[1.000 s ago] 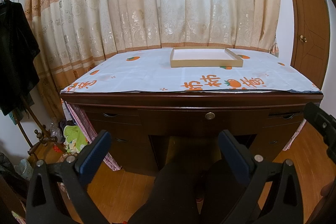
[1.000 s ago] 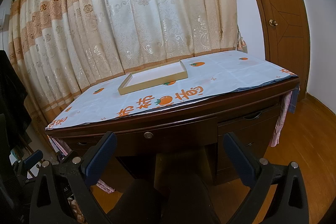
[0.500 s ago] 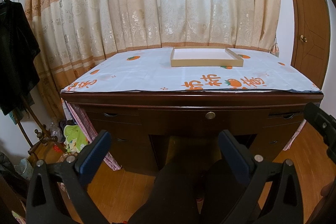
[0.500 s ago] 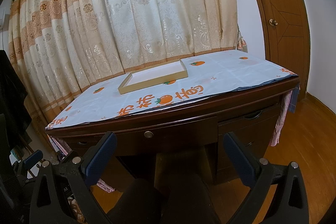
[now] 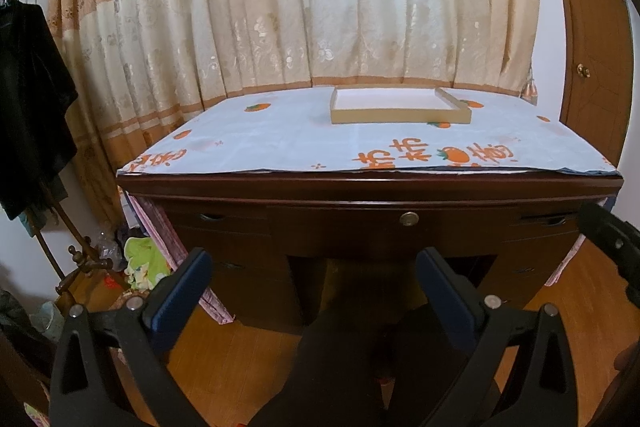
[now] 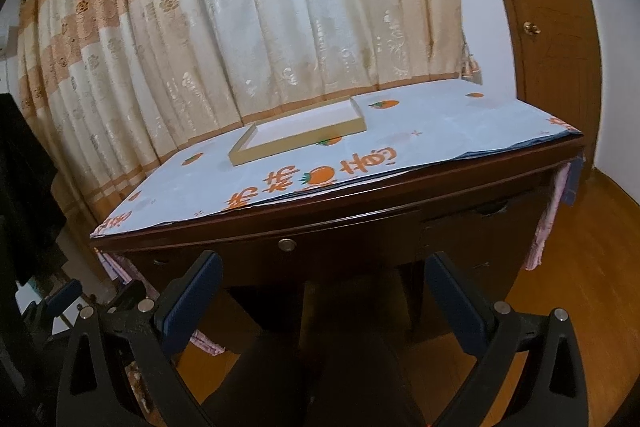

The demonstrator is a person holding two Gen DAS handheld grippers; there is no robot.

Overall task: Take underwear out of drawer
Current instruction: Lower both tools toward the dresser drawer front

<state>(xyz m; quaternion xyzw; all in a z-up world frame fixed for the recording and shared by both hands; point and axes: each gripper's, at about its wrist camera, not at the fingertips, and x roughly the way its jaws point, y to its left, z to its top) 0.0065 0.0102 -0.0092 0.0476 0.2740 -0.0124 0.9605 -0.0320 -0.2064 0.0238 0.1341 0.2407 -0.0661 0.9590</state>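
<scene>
Nothing of the job looked done yet, going by how things lay. Both claws hung in the air in front of the dark brown wooden desk [image 5: 360,187], well apart from it. The left claw [image 5: 314,279] had its two blue-padded fingers spread wide and held nothing. The right claw [image 6: 324,283] was spread wide too, and it was empty. Ahead of the left claw and a bit up was the long middle drawer with a round silver lock [image 5: 409,218], and it was shut. The small side drawers were shut as well. No underwear could be seen anywhere, so it was most likely inside one of the drawers, but which one could not be told. So a drawer had to be pulled out first, and then the underwear had to be picked up and lifted out. Far ahead of both claws, on the light blue cloth with orange fruit pictures [image 5: 280,147], sat a flat tan cardboard tray with a white inside [image 5: 400,115], with nothing in it. Only the left view showed the black clothes hanging on a stand [image 5: 28,99] off to the left and the bright green cloth on the floor [image 5: 146,263]. Only the right view showed the desk's right end with a pink cloth hanging down [image 6: 550,215].
</scene>
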